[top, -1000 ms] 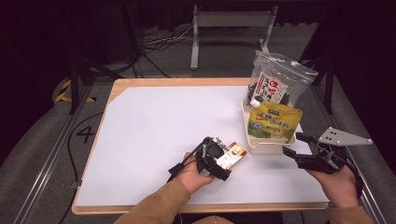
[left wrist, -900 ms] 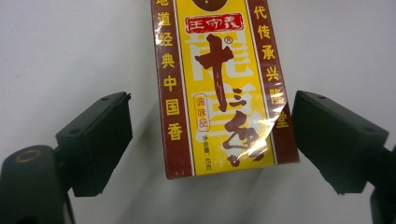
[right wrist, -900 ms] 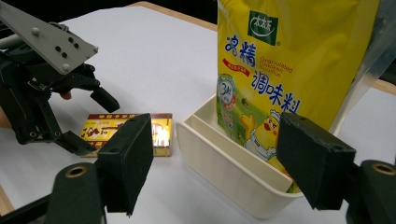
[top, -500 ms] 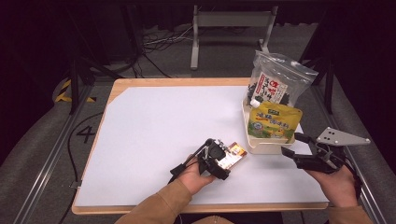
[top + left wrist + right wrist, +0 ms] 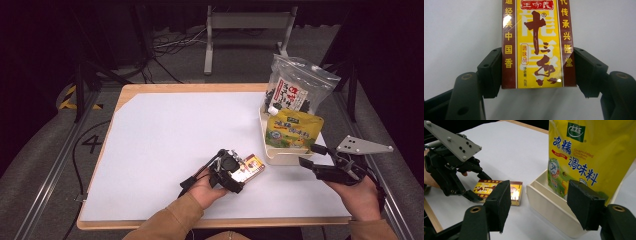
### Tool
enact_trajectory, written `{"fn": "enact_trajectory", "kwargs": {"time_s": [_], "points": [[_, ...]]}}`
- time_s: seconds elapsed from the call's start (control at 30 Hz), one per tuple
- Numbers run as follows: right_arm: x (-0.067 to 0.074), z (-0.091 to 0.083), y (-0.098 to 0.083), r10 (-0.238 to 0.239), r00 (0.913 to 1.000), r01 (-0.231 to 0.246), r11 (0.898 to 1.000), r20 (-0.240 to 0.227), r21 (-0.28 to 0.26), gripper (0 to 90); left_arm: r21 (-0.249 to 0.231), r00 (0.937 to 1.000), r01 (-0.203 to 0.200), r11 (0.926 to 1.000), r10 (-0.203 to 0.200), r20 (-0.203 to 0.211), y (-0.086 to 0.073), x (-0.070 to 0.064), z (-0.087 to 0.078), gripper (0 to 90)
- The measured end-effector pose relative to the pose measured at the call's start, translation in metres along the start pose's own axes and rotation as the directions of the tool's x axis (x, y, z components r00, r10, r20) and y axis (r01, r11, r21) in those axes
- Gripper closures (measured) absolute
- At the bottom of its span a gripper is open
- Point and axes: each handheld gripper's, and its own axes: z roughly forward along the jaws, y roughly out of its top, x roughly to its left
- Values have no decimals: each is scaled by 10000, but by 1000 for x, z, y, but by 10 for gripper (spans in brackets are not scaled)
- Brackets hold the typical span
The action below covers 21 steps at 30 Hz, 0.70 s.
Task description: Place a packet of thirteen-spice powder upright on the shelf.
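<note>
Nearest the person, the left gripper [image 5: 239, 175] is lying low over the desk [image 5: 165, 135], carried by the left hand [image 5: 205, 187] in a tan sleeve [image 5: 165, 225]; its jaws have just been closing and are now pressing on the two long sides of the small yellow and maroon box [image 5: 537, 42], which is lying flat on the white desk surface; in the left gripper view the pads are sitting flush against the box's maroon edges, with the near end of the box between them and the rest reaching away beyond the jaw tips; in the high view the box [image 5: 251, 166] is resting near the front of the desk, just left of the white tray [image 5: 280, 156]. At the front right corner, the right gripper [image 5: 306, 163] is hovering in the right hand [image 5: 357, 195], pointing toward the tray; its jaws have just been closing, yet they are standing apart with nothing between them. In the right gripper view the tray [image 5: 549, 205] is sitting just beyond the jaw tips, with the box [image 5: 499, 188] and the left gripper [image 5: 477, 186] to its left. Farther back, a yellow pouch [image 5: 294, 130] is standing upright in the tray; behind it, a clear bag with dark contents [image 5: 295, 90] is leaning at the tray's far end.
</note>
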Motion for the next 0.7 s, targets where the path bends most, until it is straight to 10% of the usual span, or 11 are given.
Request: {"fn": "enact_trajectory", "kwargs": {"time_s": [0.7], "points": [[13,2,25,-43,9974,80,9987,-718,512,347,-1966,9980,-562,9789,496,-381,-20,-9,-59,325]]}}
